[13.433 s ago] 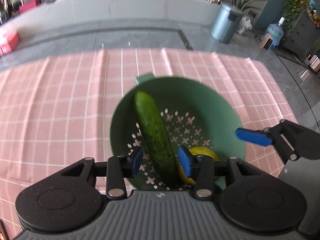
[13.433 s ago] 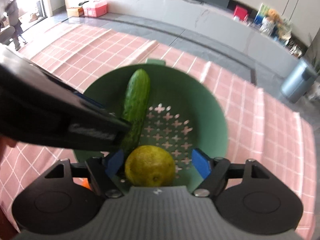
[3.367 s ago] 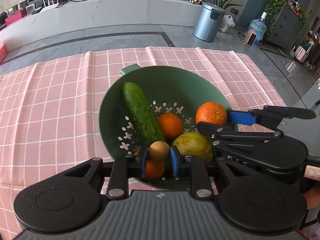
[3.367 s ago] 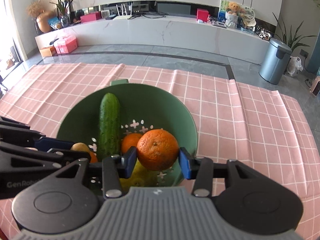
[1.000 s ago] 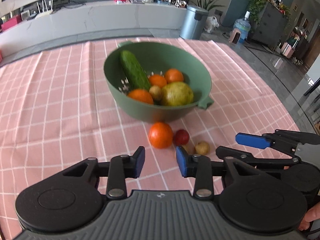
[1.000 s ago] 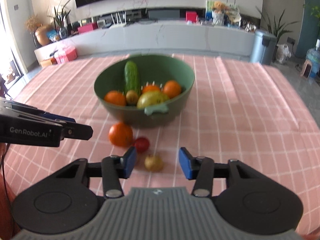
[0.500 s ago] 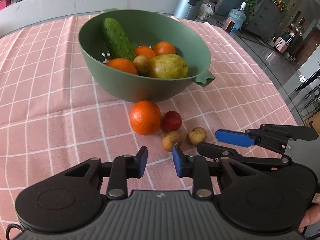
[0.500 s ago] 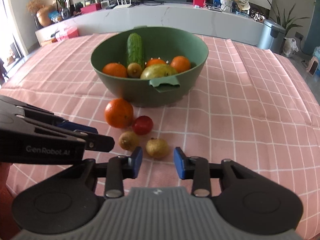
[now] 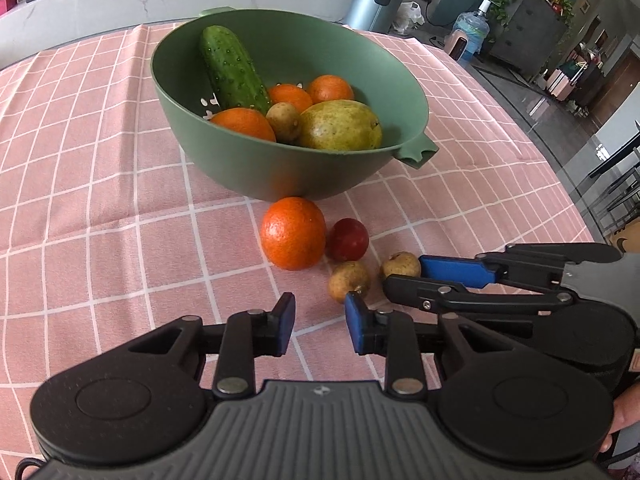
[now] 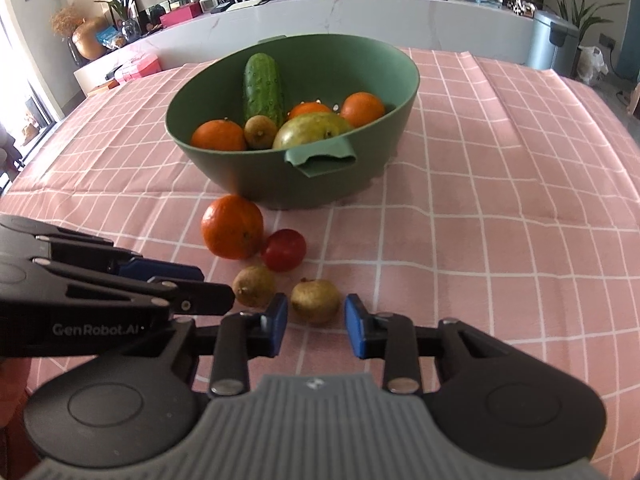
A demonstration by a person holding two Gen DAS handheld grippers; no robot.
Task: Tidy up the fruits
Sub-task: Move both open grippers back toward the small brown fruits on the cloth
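A green colander bowl (image 9: pixel 256 168) (image 10: pixel 224 160) holds a cucumber (image 9: pixel 234 68), several oranges, a small brown fruit and a yellow-green pear (image 9: pixel 338 126). On the pink checked cloth in front of it lie an orange (image 9: pixel 293 233) (image 10: pixel 232 227), a red fruit (image 9: pixel 347 239) (image 10: pixel 284 249) and two small brown fruits (image 9: pixel 349 281) (image 9: pixel 400 265). My left gripper (image 9: pixel 319 322) is open and empty, just short of the nearer brown fruit (image 10: pixel 253 286). My right gripper (image 10: pixel 316 324) is open, its fingertips either side of the other brown fruit (image 10: pixel 315 301), not closed on it.
The pink checked tablecloth (image 9: pixel 100 208) covers the table; its right edge drops to a grey floor (image 9: pixel 560 136). A grey bin (image 10: pixel 554 46) and a white counter (image 10: pixel 360 16) stand beyond the table.
Both grippers have moved forward and lower toward the loose fruits on the cloth. The right gripper's fingertips now flank a brown fruit. The fruits have not moved.
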